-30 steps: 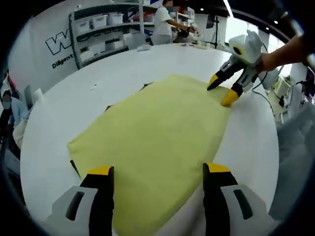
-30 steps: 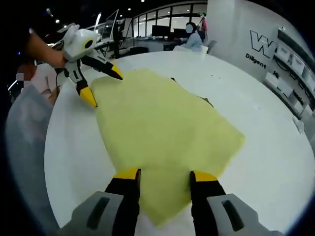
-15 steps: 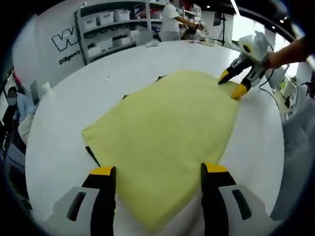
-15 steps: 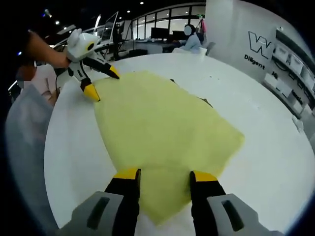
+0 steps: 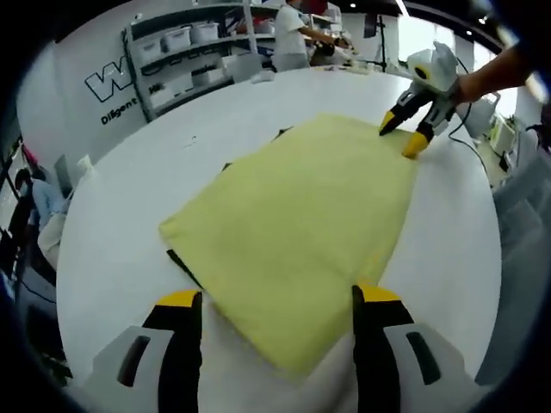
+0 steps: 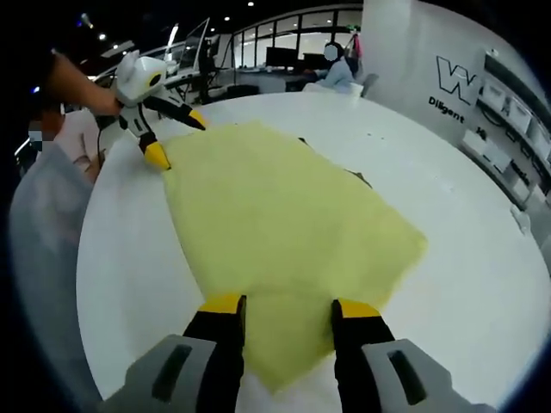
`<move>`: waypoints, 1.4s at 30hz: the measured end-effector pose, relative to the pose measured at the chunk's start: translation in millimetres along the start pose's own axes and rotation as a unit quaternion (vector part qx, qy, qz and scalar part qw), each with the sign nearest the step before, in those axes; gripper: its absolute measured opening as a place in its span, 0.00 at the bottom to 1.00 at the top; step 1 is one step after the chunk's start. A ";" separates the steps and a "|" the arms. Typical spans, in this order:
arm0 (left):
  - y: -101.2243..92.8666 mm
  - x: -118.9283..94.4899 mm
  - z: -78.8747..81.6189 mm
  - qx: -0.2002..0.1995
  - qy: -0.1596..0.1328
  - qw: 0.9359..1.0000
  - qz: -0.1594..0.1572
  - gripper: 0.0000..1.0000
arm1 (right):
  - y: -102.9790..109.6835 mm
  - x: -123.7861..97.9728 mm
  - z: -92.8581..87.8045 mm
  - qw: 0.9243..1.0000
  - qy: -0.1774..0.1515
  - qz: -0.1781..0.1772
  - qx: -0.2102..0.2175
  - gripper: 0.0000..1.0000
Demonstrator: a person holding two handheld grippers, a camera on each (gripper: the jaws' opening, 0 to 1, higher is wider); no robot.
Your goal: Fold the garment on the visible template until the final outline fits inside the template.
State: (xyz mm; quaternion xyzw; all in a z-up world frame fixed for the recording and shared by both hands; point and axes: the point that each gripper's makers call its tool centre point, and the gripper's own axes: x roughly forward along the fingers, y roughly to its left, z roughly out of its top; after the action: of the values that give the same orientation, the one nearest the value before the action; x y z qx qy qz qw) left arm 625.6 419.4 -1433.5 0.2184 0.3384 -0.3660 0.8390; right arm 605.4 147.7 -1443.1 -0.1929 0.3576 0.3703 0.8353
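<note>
Yellow garment (image 5: 301, 224) lies flat mid-surface (image 5: 129, 172), one corner between each gripper's (image 5: 274, 297) (image 6: 282, 303) spread jaws, long axis between them

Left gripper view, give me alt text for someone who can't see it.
A pale yellow garment lies spread flat on a round white table, dark template edges peeking from under it. The left gripper has open jaws over the near corner; the right gripper, open, is at the far corner.
</note>
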 end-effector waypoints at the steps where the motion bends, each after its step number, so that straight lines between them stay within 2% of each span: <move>1: 1.4 -1.0 -2.1 0.001 0.003 1.000 0.002 0.70 | -0.2 0.1 -0.1 1.000 0.000 0.000 0.000 0.36; 3: 5.2 -2.6 -9.4 0.007 0.013 1.000 0.006 0.68 | -0.3 0.1 -0.2 1.000 0.000 -0.001 0.000 0.36; 6: 9.9 -5.2 -13.8 -0.012 0.011 1.000 0.008 0.69 | -0.5 0.2 -0.3 1.000 0.000 -0.001 0.001 0.36; 24: 23.1 -21.0 -24.9 -0.021 0.018 0.999 0.029 0.69 | 0.2 0.2 -0.7 1.000 0.003 -0.002 0.002 0.36; 39: 29.5 -29.3 -29.6 -0.024 0.021 0.999 0.035 0.70 | -0.7 0.0 -0.6 1.000 0.005 -0.003 0.001 0.36; 42: 28.4 -30.7 -25.0 -0.016 0.006 0.999 0.031 0.70 | -0.4 -0.1 -0.4 1.000 0.005 -0.003 0.001 0.36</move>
State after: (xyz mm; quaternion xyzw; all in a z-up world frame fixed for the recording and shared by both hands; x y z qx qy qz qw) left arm 621.6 467.1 -1424.7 0.2176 0.3422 -0.3333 0.8511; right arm 605.5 147.1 -1443.2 -0.1952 0.3614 0.3667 0.8348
